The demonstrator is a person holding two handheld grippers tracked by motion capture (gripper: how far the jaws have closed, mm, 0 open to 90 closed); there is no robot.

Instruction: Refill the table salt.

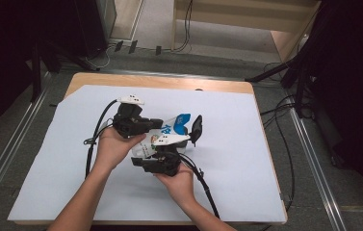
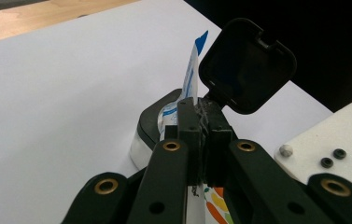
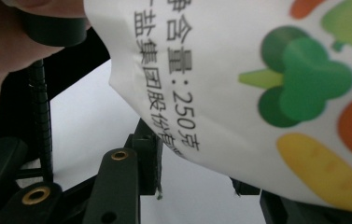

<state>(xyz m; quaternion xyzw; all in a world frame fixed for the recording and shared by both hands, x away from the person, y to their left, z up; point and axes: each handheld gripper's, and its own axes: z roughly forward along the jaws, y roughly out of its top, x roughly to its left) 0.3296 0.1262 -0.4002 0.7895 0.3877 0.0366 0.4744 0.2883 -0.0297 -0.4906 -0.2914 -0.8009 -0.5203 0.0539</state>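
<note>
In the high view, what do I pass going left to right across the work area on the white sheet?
Left gripper clamped on the white printed pouch → the pouch → black hinged lid standing open → bare white sheet.

Left claw (image 2: 200, 126) clamped — right claw (image 3: 194, 186) parted

A wooden table (image 1: 160, 81) carries a white sheet (image 1: 246, 159) bearing a black-lidded container (image 2: 155, 122).

I am holding the white printed bag (image 1: 172, 129) over the middle of the white sheet (image 1: 227, 159); my left gripper (image 1: 157, 123) is pinching its left side; my right gripper (image 1: 143, 161) is hanging nearer, beneath it.
</note>
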